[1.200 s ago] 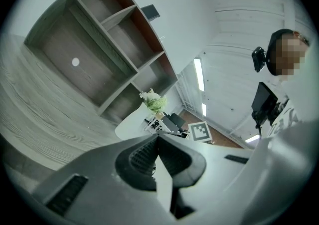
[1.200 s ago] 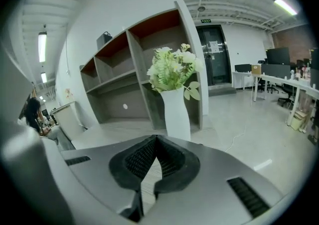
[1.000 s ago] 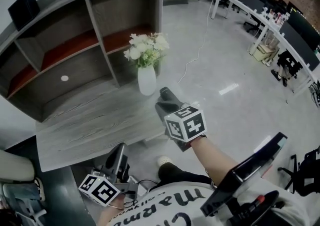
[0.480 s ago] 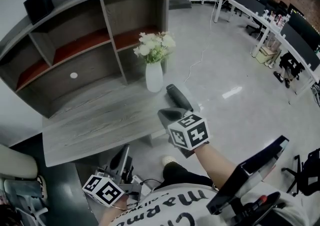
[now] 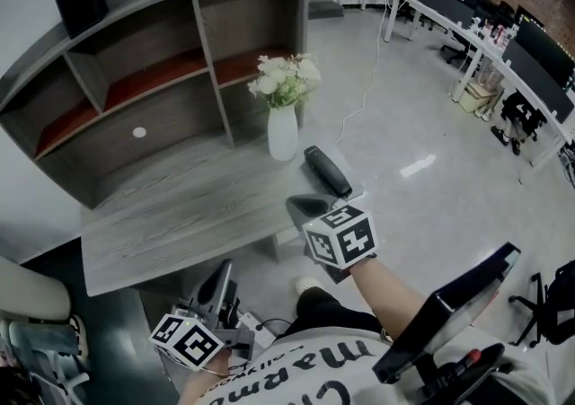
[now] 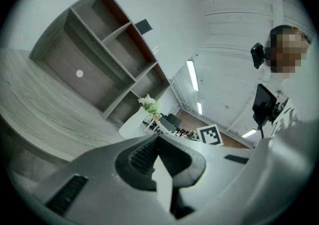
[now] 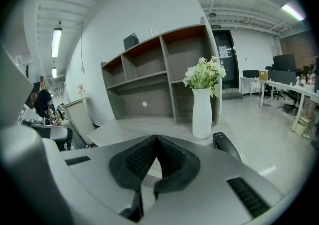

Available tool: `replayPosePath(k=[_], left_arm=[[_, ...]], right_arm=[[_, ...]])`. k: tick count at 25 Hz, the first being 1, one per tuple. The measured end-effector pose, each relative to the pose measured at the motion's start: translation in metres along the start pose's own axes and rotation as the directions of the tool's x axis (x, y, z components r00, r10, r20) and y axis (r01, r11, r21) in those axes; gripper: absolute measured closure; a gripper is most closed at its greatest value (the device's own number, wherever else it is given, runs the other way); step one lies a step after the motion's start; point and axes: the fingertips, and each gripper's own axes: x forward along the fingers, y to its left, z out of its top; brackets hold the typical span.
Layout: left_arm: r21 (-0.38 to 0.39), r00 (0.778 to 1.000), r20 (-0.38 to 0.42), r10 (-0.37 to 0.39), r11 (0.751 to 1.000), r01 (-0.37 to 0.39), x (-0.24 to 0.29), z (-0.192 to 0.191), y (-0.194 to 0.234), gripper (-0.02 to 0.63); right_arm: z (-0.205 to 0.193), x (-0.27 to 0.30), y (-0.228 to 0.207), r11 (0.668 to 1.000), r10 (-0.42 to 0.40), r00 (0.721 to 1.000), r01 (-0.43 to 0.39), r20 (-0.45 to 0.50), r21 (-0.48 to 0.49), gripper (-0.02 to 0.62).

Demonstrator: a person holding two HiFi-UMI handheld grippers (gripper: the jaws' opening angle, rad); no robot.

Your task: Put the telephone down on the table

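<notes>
While we are holding both tools low in front of us, the telephone [image 5: 326, 171] is lying on the table [image 5: 180, 215] at its right corner, running along the right-hand edge. It is a black handset lying flat, just in front of and to the right of a white vase [image 5: 282, 132] with pale flowers [image 5: 286, 80].

We are keeping the right hand-held gripper [image 5: 304, 206] just short of the telephone, off the near right corner of the table, with its marker cube [image 5: 340, 234] behind it. Its jaws are closed, pad against pad, with nothing between them. In the right gripper view the handset is showing past the right jaw, not inside it. Whether the tips are touching the telephone we cannot tell — they are at least very near.

We are holding the left hand-held gripper [image 5: 216, 279] lower, below the table's front edge and close to our body. It is pointing toward the table, and its jaws are pressed together and empty.

Behind the table a grey shelf unit [image 5: 144, 71] is standing against the wall, with a dark bag [image 5: 81, 1] on its top.
</notes>
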Motion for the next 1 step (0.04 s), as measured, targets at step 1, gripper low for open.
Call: replayPosePath(k=[1], left_arm=[[-0.001,1.000,0.001,0.001,1.000,-0.001,-0.0027,-0.0001,0.0004,0.597]], right_arm=[[-0.0004,-0.0005,0.0021,1.000,0.000,1.000,0.000,0.000,-0.001,0.584]])
